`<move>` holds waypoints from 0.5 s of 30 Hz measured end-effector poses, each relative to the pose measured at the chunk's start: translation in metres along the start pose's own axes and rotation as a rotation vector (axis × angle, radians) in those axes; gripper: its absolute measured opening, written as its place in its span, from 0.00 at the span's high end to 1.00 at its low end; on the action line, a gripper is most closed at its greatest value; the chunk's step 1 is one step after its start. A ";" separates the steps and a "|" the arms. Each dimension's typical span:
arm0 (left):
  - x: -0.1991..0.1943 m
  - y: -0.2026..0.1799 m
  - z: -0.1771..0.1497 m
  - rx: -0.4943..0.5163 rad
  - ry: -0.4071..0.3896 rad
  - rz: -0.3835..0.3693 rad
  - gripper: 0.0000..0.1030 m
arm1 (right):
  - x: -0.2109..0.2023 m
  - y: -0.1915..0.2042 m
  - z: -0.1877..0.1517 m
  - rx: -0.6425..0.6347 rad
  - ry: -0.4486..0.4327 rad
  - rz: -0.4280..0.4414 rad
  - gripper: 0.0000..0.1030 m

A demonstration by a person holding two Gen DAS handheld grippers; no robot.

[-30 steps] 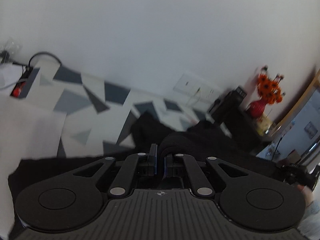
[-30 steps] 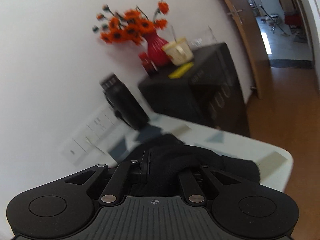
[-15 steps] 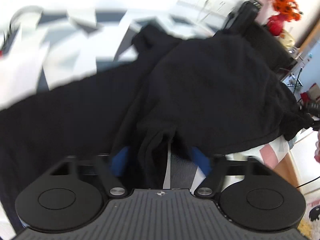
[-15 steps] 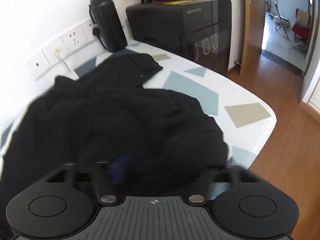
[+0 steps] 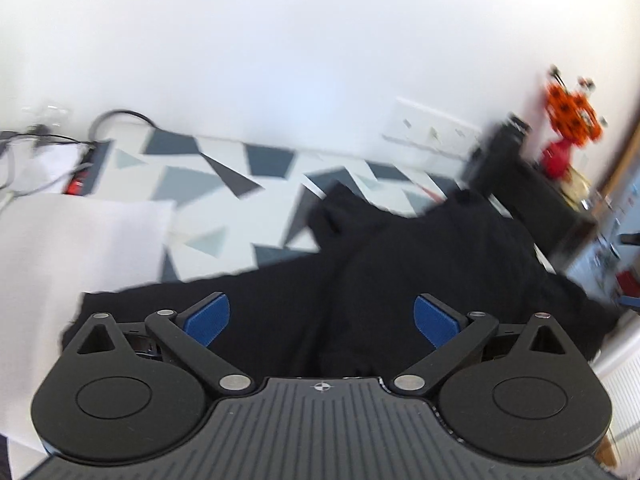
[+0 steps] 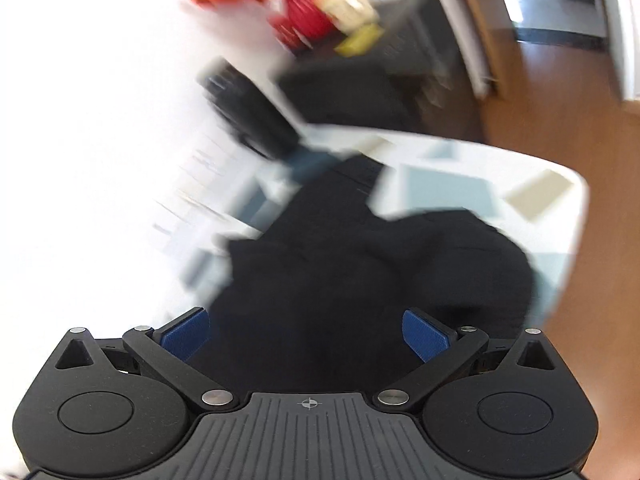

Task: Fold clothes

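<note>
Jaws on both grippers are opening, nothing pinched in either. A sec ago both were clamped on bunched black cloth held up off the table; half a sec ago they were partway apart w/ a fold of cloth hanging between the left pads.

Left gripper (image 5: 322, 318): blue pads (image 5: 208, 320) spread wide, cloth visible below and beyond them but not touching either pad as far as the left wrist view shows. Right gripper (image 6: 306, 338): same, pads spread wide, dark fabric lies under the gap, no pinch.

Outward: black garment (image 5: 420, 272) now lies on the patterned table (image 5: 224, 184), bulk heaped toward the right end, flatter strip running left across the near edge. In the right wrist view it sits as a rounded mound (image 6: 360, 272) near the table's rounded corner, a flap reaching back toward the wall. Both views blurred, so creases and edges are hard to read.

Further out: white cloth or sheet (image 5: 80, 248) just beside the garment's left end, power strip w/ cables (image 5: 86, 168) at the far left, dark bottle (image 6: 248, 112) by the wall sockets, red vase w/ orange flowers (image 5: 560, 152) on a dark cabinet.

Meaning, as a guess: the garment is dropped, one fold or lay-down step likely done. It looks lumpy, not a neat rectangle, so probably more smoothing and folds to go; next grasp needs a clear edge or corner, which the blur hides.
</note>
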State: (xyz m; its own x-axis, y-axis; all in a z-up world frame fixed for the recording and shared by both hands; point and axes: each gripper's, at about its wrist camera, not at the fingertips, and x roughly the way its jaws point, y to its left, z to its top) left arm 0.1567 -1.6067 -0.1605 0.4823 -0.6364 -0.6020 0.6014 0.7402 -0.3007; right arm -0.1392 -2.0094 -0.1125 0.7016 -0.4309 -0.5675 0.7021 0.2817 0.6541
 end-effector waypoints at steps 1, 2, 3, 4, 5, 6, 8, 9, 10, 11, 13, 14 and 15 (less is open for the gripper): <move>-0.004 0.004 0.005 -0.024 -0.018 0.016 0.01 | -0.005 0.009 -0.001 -0.025 -0.015 0.045 0.01; -0.008 0.008 0.010 -0.045 -0.035 0.032 0.01 | -0.010 0.020 -0.001 -0.056 -0.024 0.074 0.01; -0.012 0.011 0.016 -0.066 -0.053 0.043 0.01 | -0.015 0.033 0.000 -0.081 -0.028 0.091 0.01; -0.017 0.015 0.021 -0.091 -0.076 0.042 0.01 | -0.020 0.045 0.000 -0.099 -0.032 0.108 0.01; -0.023 0.020 0.026 -0.117 -0.100 0.039 0.01 | -0.026 0.057 0.001 -0.119 -0.043 0.135 0.01; -0.028 0.025 0.031 -0.137 -0.118 0.025 0.01 | -0.033 0.069 0.002 -0.138 -0.061 0.171 0.01; -0.035 0.033 0.040 -0.166 -0.141 -0.004 0.01 | -0.047 0.093 0.004 -0.188 -0.101 0.239 0.01; -0.037 0.037 0.045 -0.175 -0.146 -0.016 0.01 | -0.053 0.106 0.006 -0.234 -0.130 0.261 0.01; -0.039 0.040 0.050 -0.183 -0.150 -0.027 0.01 | -0.057 0.120 0.007 -0.288 -0.158 0.267 0.01; -0.040 0.043 0.053 -0.188 -0.156 -0.029 0.01 | -0.061 0.134 0.008 -0.345 -0.184 0.263 0.01; -0.042 0.045 0.060 -0.180 -0.167 -0.012 0.01 | -0.064 0.161 0.010 -0.427 -0.224 0.227 0.01; -0.042 0.046 0.063 -0.175 -0.172 -0.003 0.01 | -0.062 0.170 0.012 -0.452 -0.237 0.205 0.01; -0.042 0.046 0.066 -0.167 -0.180 0.014 0.01 | -0.057 0.175 0.013 -0.465 -0.241 0.185 0.01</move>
State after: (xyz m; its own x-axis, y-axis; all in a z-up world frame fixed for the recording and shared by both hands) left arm 0.2061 -1.5604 -0.1005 0.6043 -0.6433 -0.4702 0.4874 0.7652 -0.4206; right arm -0.0575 -1.9470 0.0411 0.8087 -0.5068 -0.2986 0.5882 0.6965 0.4110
